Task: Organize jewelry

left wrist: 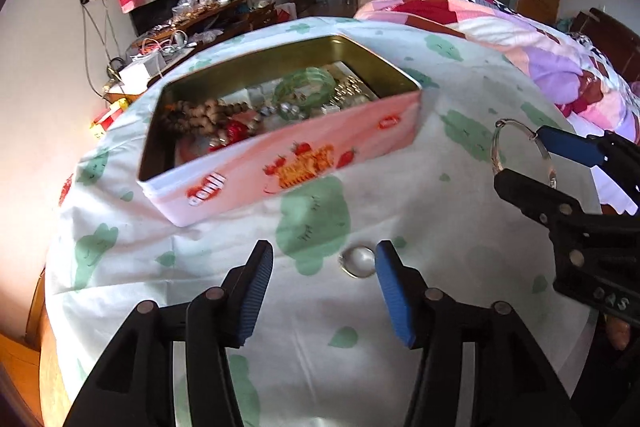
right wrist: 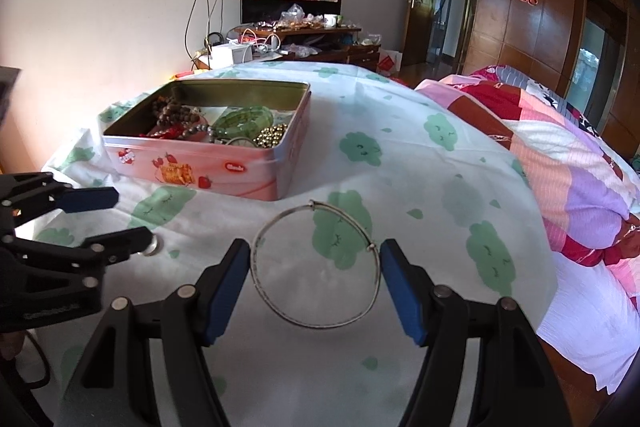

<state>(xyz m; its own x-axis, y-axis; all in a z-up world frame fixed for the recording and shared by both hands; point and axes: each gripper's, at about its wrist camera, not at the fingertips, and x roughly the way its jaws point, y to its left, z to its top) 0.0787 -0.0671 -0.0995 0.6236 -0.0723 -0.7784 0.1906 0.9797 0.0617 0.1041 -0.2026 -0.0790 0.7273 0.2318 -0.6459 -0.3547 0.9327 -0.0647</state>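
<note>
The right gripper (right wrist: 316,287) has its blue pads spread wide, and a thin silver bangle (right wrist: 315,265) sits between them; its rim meets the right pad and comes close to the left one, so it looks lightly pinched across its width, though whether it rests on the sheet (right wrist: 420,187) I cannot tell. The left gripper (left wrist: 324,291) is spread wide and holds nothing; a small silver ring (left wrist: 357,261) lies on the sheet just beside the tip of its right finger (left wrist: 394,297). Both pieces are on the near side of the pink tin (left wrist: 280,155), which stands lidless with beads, a green bangle and other jewelry inside.
</note>
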